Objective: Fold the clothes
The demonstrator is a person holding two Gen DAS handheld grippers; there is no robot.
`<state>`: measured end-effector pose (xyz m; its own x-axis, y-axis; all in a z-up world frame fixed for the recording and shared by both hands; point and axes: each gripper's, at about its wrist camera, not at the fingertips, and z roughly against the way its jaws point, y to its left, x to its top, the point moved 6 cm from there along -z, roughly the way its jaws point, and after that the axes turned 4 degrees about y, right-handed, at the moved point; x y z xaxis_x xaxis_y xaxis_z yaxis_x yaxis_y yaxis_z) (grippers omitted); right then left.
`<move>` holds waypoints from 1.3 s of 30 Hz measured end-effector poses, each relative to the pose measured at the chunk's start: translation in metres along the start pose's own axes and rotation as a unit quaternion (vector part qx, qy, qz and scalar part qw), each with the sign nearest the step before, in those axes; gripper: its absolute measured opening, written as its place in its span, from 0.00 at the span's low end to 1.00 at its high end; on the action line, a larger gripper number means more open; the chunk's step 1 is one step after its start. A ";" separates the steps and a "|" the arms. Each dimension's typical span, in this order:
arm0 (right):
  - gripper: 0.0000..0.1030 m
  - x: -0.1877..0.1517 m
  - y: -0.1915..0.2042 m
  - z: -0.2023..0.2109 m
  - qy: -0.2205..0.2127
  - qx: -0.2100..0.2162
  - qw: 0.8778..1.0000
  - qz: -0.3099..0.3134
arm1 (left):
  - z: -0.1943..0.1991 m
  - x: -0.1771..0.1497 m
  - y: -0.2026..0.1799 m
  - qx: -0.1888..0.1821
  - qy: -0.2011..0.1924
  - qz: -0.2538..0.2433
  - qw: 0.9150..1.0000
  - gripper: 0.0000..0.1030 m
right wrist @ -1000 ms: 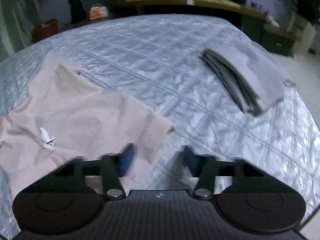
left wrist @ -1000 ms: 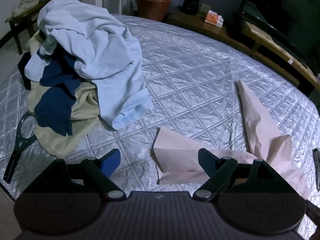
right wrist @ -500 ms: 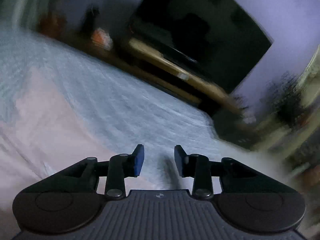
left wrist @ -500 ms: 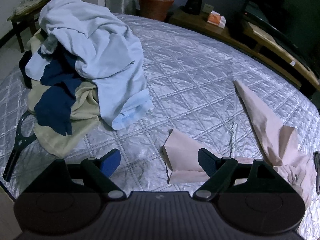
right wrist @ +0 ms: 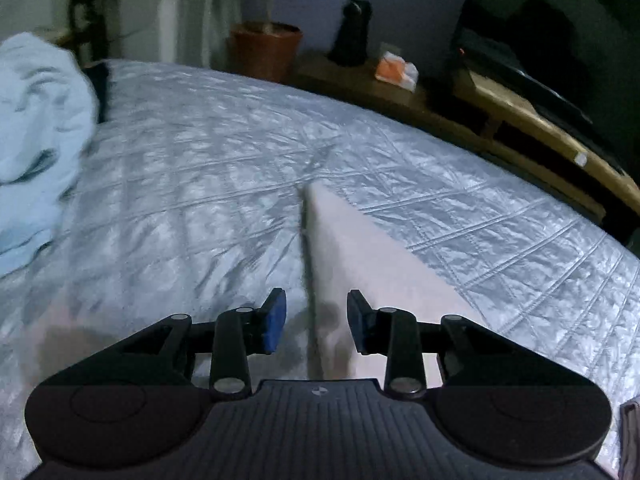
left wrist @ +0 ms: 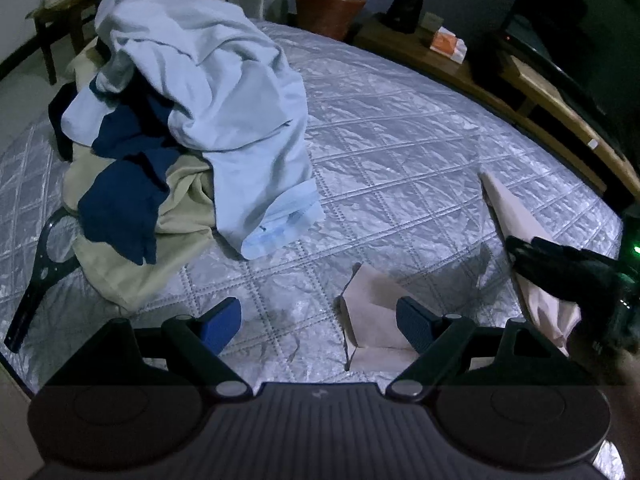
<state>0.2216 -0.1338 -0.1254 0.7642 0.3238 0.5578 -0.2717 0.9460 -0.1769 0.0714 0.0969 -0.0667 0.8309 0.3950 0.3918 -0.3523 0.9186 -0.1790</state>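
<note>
**Mia:** How far along was the folding?

**Ben:** Somewhere in the middle, by the look of it. On the left of the bed (left wrist: 400,128) sat a big messy pile (left wrist: 180,152). None of it was folded. It would all need folding.

**Mia:** How many clothes were in the pile?

**Ben:** At least three could be counted. One light blue top (left wrist: 224,92) lay over it. One dark blue piece (left wrist: 124,184) stuck out under that. One tan piece (left wrist: 120,268) lay at the bottom. More may have been hidden inside.

**Mia:** And further right?

**Ben:** One pink garment (left wrist: 372,312) lay on the bed, close to the person. It was not folded neat. One corner lay flat by the left gripper (left wrist: 318,320). Another part rose up in a long point (left wrist: 508,208).

**Mia:** What were the grippers doing?

**Ben:** There were two. The left gripper hung low over the bed with its jaws wide apart. It held nothing. Its right finger (left wrist: 416,326) was at the pink corner, but whether it touched could not be told.

**Mia:** And the other one?

**Ben:** The right gripper (right wrist: 316,320) had its jaws partly apart. The raised pink edge (right wrist: 360,256) ran between them. They were not pinching it.

**Mia:** Any clothes folded and finished?

**Ben:** None could be made out. A grey bit (right wrist: 631,432) showed at the far right edge, too small to tell.
</note>
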 end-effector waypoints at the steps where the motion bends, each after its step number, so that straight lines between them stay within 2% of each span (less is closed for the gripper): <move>1: 0.40 0.003 0.000 -0.011 0.006 -0.015 1.000 0.001 | -0.001 0.001 0.001 0.000 0.001 0.002 1.000 0.80; 3: 0.42 0.005 -0.002 -0.027 0.011 -0.030 0.999 0.001 | -0.001 0.002 0.003 -0.004 0.005 0.007 1.000 0.80; 4: 0.26 0.005 -0.005 -0.028 0.008 -0.023 1.000 -0.006 | -0.001 0.002 0.003 -0.008 0.005 0.009 1.000 0.80; 5: 0.01 0.005 -0.007 -0.027 0.009 -0.013 1.000 -0.011 | 0.000 0.003 0.003 -0.012 0.004 0.011 1.000 0.80; 7: 0.04 0.006 -0.007 -0.017 -0.007 0.020 1.000 -0.019 | 0.001 0.004 0.004 -0.014 0.002 0.013 1.000 0.80; 8: 0.04 0.009 -0.008 -0.002 -0.044 0.052 0.997 -0.028 | 0.002 0.004 0.004 -0.014 0.002 0.014 1.000 0.80; 10: 0.04 0.017 -0.013 0.038 -0.134 0.115 0.983 -0.049 | 0.002 0.004 0.005 -0.015 0.002 0.018 1.000 0.80; 11: 0.04 0.020 -0.016 0.052 -0.168 0.128 0.976 -0.056 | 0.003 0.004 0.006 -0.016 0.002 0.020 1.000 0.80; 12: 0.05 0.022 -0.021 0.058 -0.186 0.116 0.973 -0.064 | 0.003 0.004 0.006 -0.016 0.002 0.022 1.000 0.80; 14: 0.11 0.025 -0.026 0.053 -0.169 0.081 0.980 -0.070 | 0.003 0.003 0.006 -0.014 0.002 0.022 1.000 0.80; 16: 0.29 0.026 -0.030 0.045 -0.140 0.048 0.986 -0.072 | 0.001 0.002 0.005 -0.010 0.005 0.020 1.000 0.80; 17: 0.31 0.026 -0.032 0.041 -0.125 0.031 0.989 -0.073 | 0.000 0.002 0.006 -0.008 0.006 0.020 1.000 0.80; 18: 0.43 0.022 -0.033 0.046 -0.124 0.025 0.989 -0.082 | 0.000 0.003 0.007 -0.008 0.006 0.023 1.000 0.80; 19: 0.66 0.014 -0.033 0.058 -0.132 0.025 0.986 -0.096 | 0.000 0.004 0.009 -0.006 0.005 0.027 1.000 0.80; 20: 0.71 0.006 -0.033 0.069 -0.140 0.026 0.984 -0.110 | 0.001 0.005 0.012 -0.001 0.001 0.031 1.000 0.80; 21: 0.70 -0.005 -0.022 0.079 -0.142 0.040 0.985 -0.092 | 0.003 0.007 0.014 0.004 -0.003 0.035 0.999 0.80; 23: 0.67 -0.035 0.019 0.100 -0.139 0.087 0.986 -0.012 | 0.006 0.010 0.020 0.013 -0.011 0.042 0.999 0.80; 25: 0.67 -0.069 0.058 0.120 -0.137 0.117 0.982 0.057 | 0.009 0.014 0.025 0.023 -0.019 0.050 0.998 0.80; 27: 0.65 -0.097 0.093 0.128 -0.118 0.146 0.977 0.098 | 0.012 0.017 0.031 0.032 -0.026 0.059 0.997 0.80; 28: 0.61 -0.105 0.107 0.127 -0.114 0.143 0.976 0.119 | 0.011 0.017 0.034 0.032 -0.025 0.065 0.997 0.80; 30: 0.61 -0.112 0.128 0.116 -0.113 0.112 0.974 0.164 | 0.011 0.018 0.041 0.033 -0.024 0.077 0.996 0.80; 34: 0.64 -0.094 0.148 0.091 -0.128 0.072 0.971 0.189 | 0.010 0.019 0.046 0.035 -0.022 0.083 0.996 0.80; 37: 0.64 -0.093 0.165 0.079 -0.124 0.055 0.958 0.254 | 0.009 0.019 0.046 0.031 -0.020 0.084 0.996 0.80; 38: 0.62 -0.097 0.166 0.081 -0.125 0.050 0.952 0.275 | 0.009 0.018 0.046 0.030 -0.019 0.084 0.996 0.80; 39: 0.43 -0.099 0.165 0.080 -0.122 0.047 0.949 0.286 | 0.009 0.018 0.046 0.028 -0.018 0.084 0.996 0.80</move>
<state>0.0544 -0.0106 -0.1453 0.3213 0.7596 0.5655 -0.6612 0.6075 -0.4403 0.0667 0.1464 -0.0599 0.7419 0.5431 0.3932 -0.5103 0.8378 -0.1944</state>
